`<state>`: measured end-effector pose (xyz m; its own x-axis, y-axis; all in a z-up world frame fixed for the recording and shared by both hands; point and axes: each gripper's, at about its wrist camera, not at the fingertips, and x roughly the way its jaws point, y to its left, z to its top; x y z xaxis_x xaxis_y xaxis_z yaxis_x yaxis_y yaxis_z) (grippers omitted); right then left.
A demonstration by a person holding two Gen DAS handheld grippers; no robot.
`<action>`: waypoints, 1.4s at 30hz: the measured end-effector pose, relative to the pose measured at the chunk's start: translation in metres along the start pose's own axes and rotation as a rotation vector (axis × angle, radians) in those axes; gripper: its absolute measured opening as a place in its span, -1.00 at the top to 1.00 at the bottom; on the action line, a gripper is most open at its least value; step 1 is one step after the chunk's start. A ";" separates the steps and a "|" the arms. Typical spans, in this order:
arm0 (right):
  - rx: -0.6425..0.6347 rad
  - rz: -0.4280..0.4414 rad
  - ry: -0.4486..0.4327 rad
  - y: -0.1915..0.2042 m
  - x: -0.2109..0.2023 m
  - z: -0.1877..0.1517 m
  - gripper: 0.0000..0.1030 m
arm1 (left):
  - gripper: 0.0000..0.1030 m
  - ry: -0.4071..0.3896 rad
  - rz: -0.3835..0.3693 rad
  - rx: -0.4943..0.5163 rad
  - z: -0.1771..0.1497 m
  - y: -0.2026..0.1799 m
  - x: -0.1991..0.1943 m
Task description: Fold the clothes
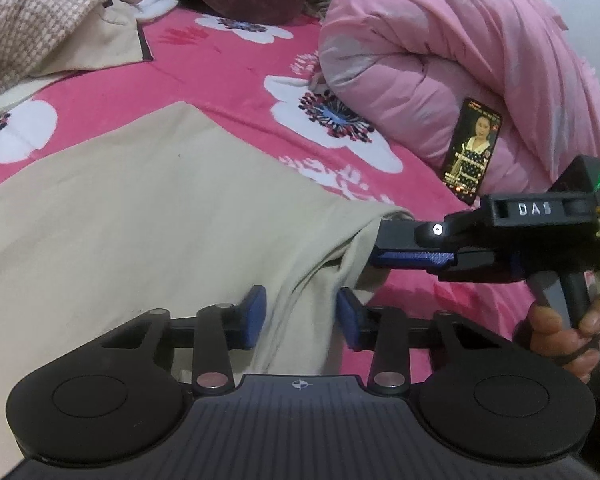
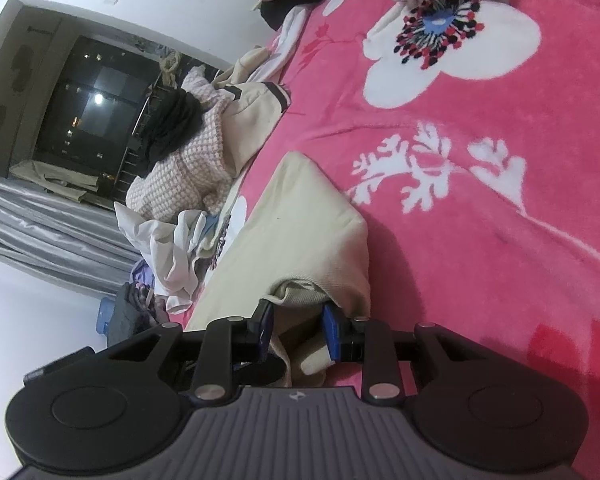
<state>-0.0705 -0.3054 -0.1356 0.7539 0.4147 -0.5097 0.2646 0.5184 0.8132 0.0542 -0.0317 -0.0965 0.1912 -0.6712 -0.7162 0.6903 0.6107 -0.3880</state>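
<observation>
The beige garment lies flat on the bed's pink flower blanket. Its bunched edge sits between the left tool pads, which are not squeezing it. The right tool pinches the corner just ahead. Bare blanket lies beyond; a pink quilt blocks the far right.

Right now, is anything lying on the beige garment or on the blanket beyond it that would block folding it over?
Nothing visible lies on the beige garment. Both claws are at its near edge: left claw, right claw. The phone leans on the pink quilt, clear of the cloth.
</observation>
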 end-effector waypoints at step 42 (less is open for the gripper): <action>-0.096 -0.081 0.142 0.014 0.035 0.005 0.49 | 0.36 -0.126 0.462 0.833 -0.061 -0.086 -0.004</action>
<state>-0.0371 -0.2875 -0.1406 0.6377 0.4666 -0.6128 0.2572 0.6210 0.7404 -0.0483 -0.0560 -0.0953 0.6089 -0.5091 -0.6083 0.7928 0.3644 0.4885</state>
